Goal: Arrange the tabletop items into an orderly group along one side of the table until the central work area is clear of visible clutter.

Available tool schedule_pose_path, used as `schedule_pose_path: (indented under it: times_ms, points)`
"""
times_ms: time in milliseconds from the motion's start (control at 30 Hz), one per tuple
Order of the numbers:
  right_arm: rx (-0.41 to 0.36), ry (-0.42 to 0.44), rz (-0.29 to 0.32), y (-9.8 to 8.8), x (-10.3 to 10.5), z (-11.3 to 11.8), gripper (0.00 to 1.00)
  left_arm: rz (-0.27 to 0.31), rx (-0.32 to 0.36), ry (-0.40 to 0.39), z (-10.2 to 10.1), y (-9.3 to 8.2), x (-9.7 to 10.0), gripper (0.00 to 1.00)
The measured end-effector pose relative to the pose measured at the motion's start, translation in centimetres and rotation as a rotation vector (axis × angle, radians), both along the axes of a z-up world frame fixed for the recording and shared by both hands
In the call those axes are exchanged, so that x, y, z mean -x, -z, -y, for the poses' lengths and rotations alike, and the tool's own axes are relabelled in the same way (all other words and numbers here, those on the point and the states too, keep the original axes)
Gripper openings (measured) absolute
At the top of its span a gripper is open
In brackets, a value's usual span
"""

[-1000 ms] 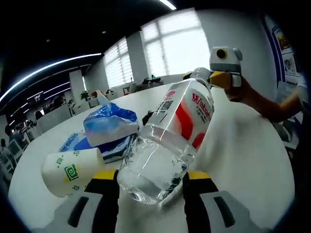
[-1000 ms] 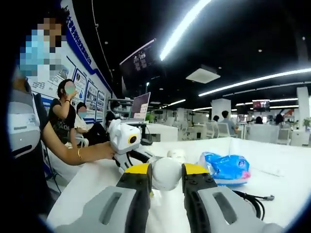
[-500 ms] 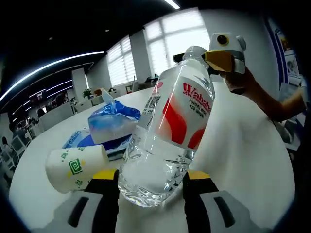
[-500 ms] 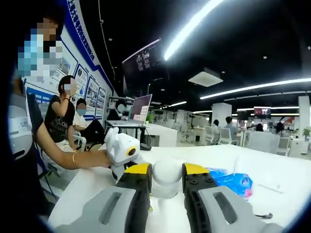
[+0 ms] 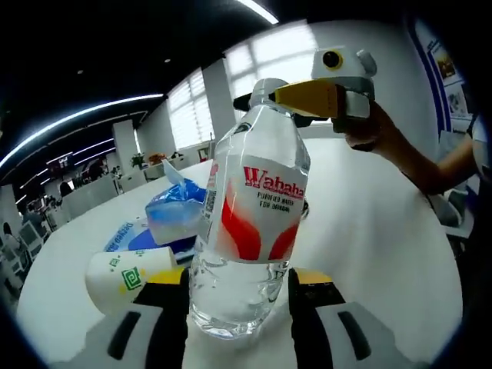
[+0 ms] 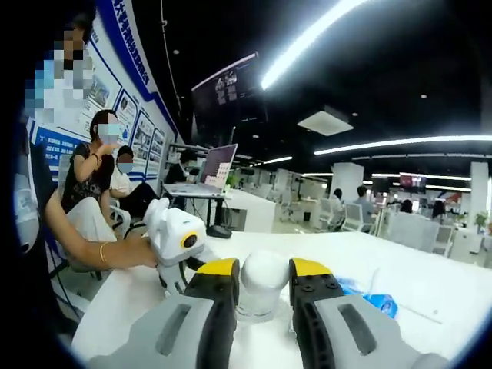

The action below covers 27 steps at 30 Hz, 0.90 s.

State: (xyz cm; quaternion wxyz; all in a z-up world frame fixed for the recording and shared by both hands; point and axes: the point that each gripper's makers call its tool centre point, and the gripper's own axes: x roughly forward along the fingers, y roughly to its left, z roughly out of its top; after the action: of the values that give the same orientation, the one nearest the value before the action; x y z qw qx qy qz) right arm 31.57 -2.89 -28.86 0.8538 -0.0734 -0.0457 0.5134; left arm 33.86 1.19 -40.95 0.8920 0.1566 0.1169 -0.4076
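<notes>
we hold one water bottle (image 5: 250, 231) upright between two grippers over the white table (image 5: 384, 231).

our left gripper (image 5: 238, 296) clamps the bottle's base; our right gripper (image 6: 264, 288) is closed on its white cap (image 6: 263, 273). left of the left jaws lie a tipped paper cup (image 5: 127, 277) and a blue tissue pack (image 5: 175, 215).

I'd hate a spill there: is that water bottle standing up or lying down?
Nearly upright. The bottle rises with its cap at the top, label reading level, the left gripper holding its base and the right gripper its cap.
</notes>
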Motion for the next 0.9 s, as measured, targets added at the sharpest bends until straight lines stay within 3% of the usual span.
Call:
schedule_pose_path:
  times_ms: [367, 900]
  points:
    - [0.012, -0.017, 0.030, -0.9, -0.2, -2.5, 0.24, 0.007, 0.016, -0.010, -0.2, -0.4, 0.1, 0.52]
    - [-0.019, -0.048, -0.011, -1.0, -0.8, -4.5, 0.24, 0.008, 0.036, -0.025, -0.2, -0.5, 0.0, 0.52]
